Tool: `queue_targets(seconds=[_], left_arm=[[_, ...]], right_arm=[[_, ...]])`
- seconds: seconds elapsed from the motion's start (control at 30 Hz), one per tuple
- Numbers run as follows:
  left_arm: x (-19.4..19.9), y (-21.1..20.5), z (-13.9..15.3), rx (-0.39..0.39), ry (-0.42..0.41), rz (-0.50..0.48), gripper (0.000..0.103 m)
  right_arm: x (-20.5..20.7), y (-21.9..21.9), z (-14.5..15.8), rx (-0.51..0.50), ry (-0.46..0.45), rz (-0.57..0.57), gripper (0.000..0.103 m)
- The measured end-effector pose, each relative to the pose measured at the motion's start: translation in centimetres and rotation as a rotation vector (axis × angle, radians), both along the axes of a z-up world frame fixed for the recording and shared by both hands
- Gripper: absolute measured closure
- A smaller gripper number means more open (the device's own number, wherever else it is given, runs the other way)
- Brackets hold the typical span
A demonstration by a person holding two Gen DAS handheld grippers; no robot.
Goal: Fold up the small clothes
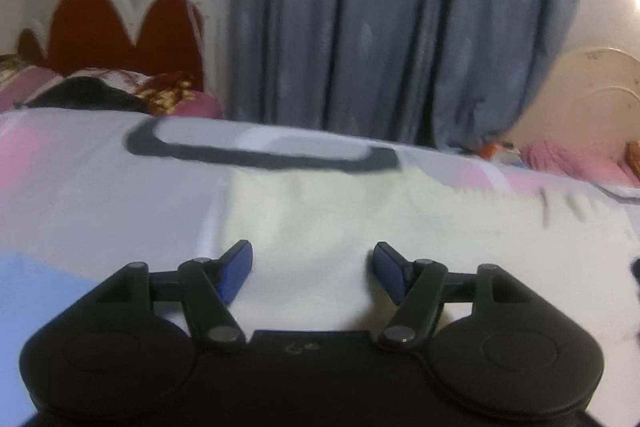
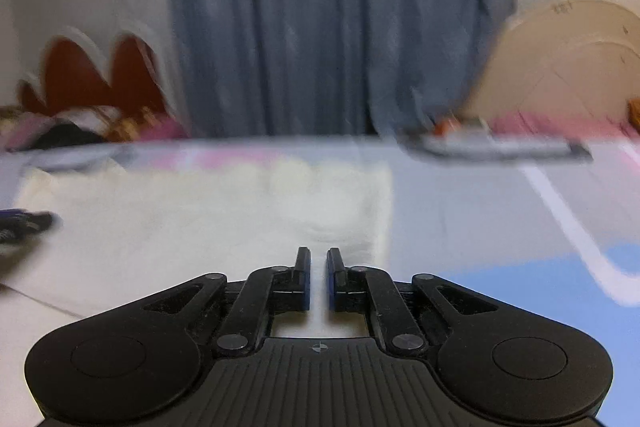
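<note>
On the bed (image 1: 100, 195), whose sheet carries pastel blocks of pink, pale blue and grey, a cream-white garment (image 1: 360, 211) lies spread flat, filling the middle of the left wrist view from about 9 o'clock across to 3 o'clock. The left gripper (image 1: 312, 269) hovers over the near part of this cloth with its blue-padded fingers (image 1: 236, 271) standing well apart and nothing between them but the fabric lying beneath. In the right wrist view the same garment (image 2: 200, 219) stretches from 9 o'clock to just past centre, its right edge running down towards the right gripper (image 2: 318, 277). That gripper's fingers (image 2: 303, 277) are drawn almost together, leaving only a thin slit; the picture is blurred, so whether a fold of the cloth is pinched there I cannot tell, though the garment's near edge sits right at the tips. At 9 o'clock in that view a dark object (image 2: 24, 223) shows at the frame edge, too smeared to identify. A dark grey band (image 1: 260, 159) is printed on the sheet at 12 o'clock beyond the garment. Behind the bed hang blue-grey curtains (image 1: 400, 27); a red scalloped headboard (image 1: 120, 31) stands at 10 o'clock with crumpled patterned bedding (image 1: 100, 91) below it, and a cream headboard (image 1: 580, 99) sits at 2 o'clock.
</note>
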State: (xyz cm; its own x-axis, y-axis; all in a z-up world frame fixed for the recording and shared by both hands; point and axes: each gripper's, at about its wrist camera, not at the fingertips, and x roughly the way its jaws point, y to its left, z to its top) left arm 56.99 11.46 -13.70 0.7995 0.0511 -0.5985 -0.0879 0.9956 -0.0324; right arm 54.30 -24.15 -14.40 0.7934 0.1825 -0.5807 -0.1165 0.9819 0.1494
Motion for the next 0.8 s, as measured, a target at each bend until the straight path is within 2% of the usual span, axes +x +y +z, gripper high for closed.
queue_targets(seconds=[0.07,0.1,0.17,0.27,0.3,0.33,0.4,0.47,0.53,0.57,0.63,0.7,0.73,0.77,0.8], left_arm=[[-0.4,-0.1,1.2,0.046,-0.044,-0.005,0.037],[-0.5,-0.2,1.8,0.039,-0.078,-0.024,0.034],[0.5,-0.8,2.3,0.03,-0.094,-0.06,0.032],[2.6,-1.0,1.0,0.063,-0.05,-0.065,0.032],[3.5,-0.5,-0.1,0.083,-0.011,-0.045,0.032],[4.0,0.1,-1.1,0.103,0.033,-0.011,0.023],[4.1,2.7,-0.9,-0.044,0.035,0.043,0.024],[3.1,3.2,0.0,-0.016,0.021,0.088,0.029],[1.6,2.4,0.8,-0.036,-0.027,0.032,0.026],[1.1,1.1,1.1,-0.003,-0.042,0.009,0.026],[1.0,-1.1,1.1,0.024,-0.057,-0.062,0.023],[1.5,-3.2,0.4,0.073,-0.04,-0.113,0.019],[1.8,-3.7,-0.4,0.112,0.001,-0.119,0.017],[1.8,-3.4,-1.2,0.114,0.026,-0.121,0.016],[1.3,-2.3,-1.1,0.051,0.019,-0.104,0.017]], right_arm=[[-0.6,-0.3,1.0,0.005,-0.049,-0.014,0.098],[-1.0,-0.6,1.4,0.011,-0.09,-0.02,0.098],[-0.8,-1.0,1.6,0.038,-0.115,-0.045,0.098],[-0.4,-1.2,1.4,0.049,-0.109,-0.055,0.098],[-0.2,-1.1,1.3,0.043,-0.104,-0.048,0.098],[-0.2,-1.2,1.4,0.033,-0.101,-0.047,0.098],[0.1,-1.2,0.6,-0.002,-0.061,-0.061,0.098],[0.2,-1.8,0.2,-0.015,-0.03,-0.105,0.098],[-0.1,-1.9,0.9,0.004,-0.056,-0.118,0.098],[-0.3,-1.5,1.1,-0.003,-0.079,-0.103,0.098],[-0.2,0.2,1.5,0.002,-0.096,-0.033,0.098],[0.5,2.1,1.1,0.005,-0.055,0.057,0.098],[1.1,3.1,0.6,-0.034,-0.014,0.09,0.097],[1.0,3.7,0.1,-0.092,-0.013,0.084,0.097],[0.8,3.6,-0.1,-0.125,-0.028,0.076,0.097]])
